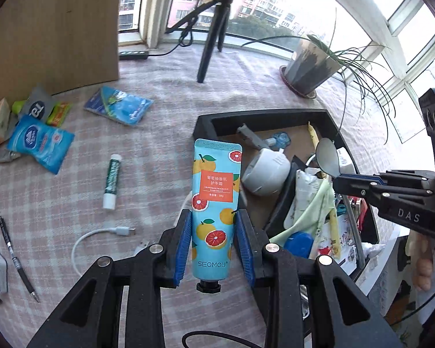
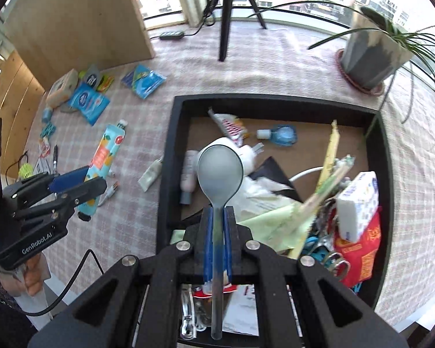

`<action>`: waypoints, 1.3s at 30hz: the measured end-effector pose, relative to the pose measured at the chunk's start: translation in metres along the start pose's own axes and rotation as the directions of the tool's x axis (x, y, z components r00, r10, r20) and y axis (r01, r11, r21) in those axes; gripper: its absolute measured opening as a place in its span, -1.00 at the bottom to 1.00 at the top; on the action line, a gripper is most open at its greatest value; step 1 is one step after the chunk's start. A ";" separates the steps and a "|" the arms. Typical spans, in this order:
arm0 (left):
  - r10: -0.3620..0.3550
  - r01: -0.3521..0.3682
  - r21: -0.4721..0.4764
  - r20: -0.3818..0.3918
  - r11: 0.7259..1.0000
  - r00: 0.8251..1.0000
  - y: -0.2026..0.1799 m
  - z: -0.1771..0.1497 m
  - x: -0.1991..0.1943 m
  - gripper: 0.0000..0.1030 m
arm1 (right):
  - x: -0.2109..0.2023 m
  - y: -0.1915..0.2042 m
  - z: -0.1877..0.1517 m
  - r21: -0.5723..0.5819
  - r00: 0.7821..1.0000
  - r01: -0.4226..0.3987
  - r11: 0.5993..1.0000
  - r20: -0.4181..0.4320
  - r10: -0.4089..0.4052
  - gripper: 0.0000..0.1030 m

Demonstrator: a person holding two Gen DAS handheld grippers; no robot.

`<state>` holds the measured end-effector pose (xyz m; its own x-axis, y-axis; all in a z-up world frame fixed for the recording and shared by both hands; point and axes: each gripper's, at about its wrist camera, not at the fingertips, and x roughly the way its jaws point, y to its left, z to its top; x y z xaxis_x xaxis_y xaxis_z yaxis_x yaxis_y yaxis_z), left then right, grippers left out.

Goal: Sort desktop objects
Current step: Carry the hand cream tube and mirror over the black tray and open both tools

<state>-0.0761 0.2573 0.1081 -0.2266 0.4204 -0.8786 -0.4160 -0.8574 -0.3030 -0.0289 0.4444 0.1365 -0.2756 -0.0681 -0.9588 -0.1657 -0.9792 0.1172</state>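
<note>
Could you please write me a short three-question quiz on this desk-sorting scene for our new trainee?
1. True or false: the left gripper is closed on the hand cream tube.
2. What does the right gripper hold? A) a pen B) a spoon C) a cable
3. Fill in: the spoon's bowl is above the black ____ of sorted things.

Key:
1. True; the blue pads press both sides of the tube, cap end towards the camera.
2. B; the jaws clamp the spoon's handle.
3. Tray; a white tissue pack and a yellow cloth already lie in it.
</note>
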 end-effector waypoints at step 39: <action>0.075 -0.077 0.050 0.032 0.996 0.997 -0.024 0.037 0.006 -0.22 | 0.009 -0.011 0.032 0.066 0.999 -0.034 0.997 0.033 0.032 -0.67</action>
<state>-0.0997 0.2914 0.1236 -0.2849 0.3640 -0.8868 -0.4408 -0.8712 -0.2160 -0.0596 0.4602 0.1346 -0.3122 -0.0929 -0.9455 -0.2187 -0.9614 0.1667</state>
